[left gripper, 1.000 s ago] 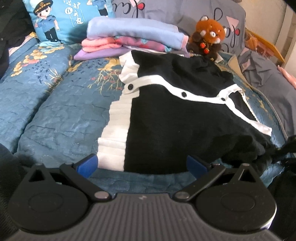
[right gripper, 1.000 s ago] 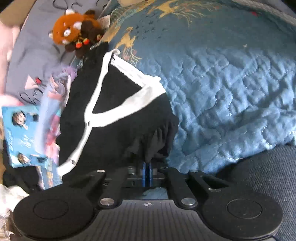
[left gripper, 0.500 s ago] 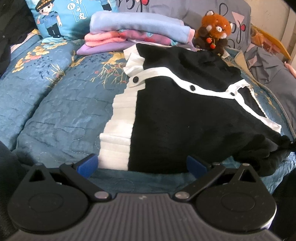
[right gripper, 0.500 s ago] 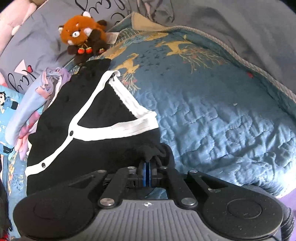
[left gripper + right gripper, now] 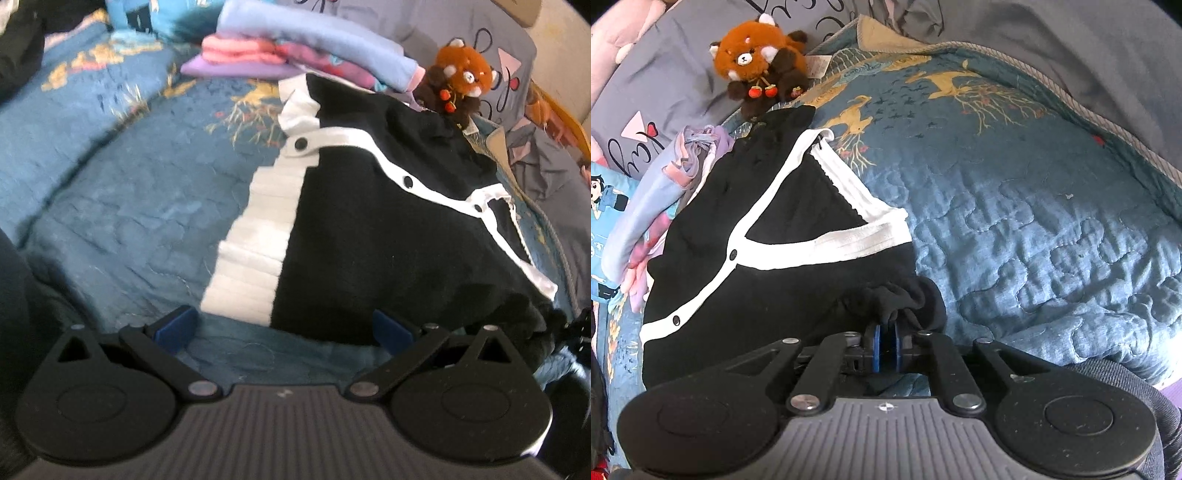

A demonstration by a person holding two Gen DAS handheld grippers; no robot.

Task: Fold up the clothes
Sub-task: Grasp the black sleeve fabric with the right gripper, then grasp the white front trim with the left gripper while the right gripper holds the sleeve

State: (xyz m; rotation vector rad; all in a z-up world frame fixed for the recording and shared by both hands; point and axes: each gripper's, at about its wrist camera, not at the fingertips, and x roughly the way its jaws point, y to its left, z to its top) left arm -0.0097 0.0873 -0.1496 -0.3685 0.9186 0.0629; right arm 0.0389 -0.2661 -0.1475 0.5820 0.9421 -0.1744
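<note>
Lying on the blue quilt (image 5: pixel 1052 229) we see a black cardigan (image 5: pixel 783 258), white-trimmed; right gripper (image 5: pixel 886 349) is opening, bunched cloth between its pads; left gripper (image 5: pixel 282 328) spread, empty.

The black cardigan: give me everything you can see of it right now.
The black cardigan is soft knit with white ribbed hem, white button band with dark buttons and white neckline trim. It lies spread on the blue quilt, far edge against the folded clothes stack. A bunched corner sits between the right gripper, whose jaws are opening. The left gripper stands open, clear of it.

Black cardigan (image 5: pixel 388 236) w/ white trim, folded flat on blue quilt (image 5: pixel 129 206).
</note>
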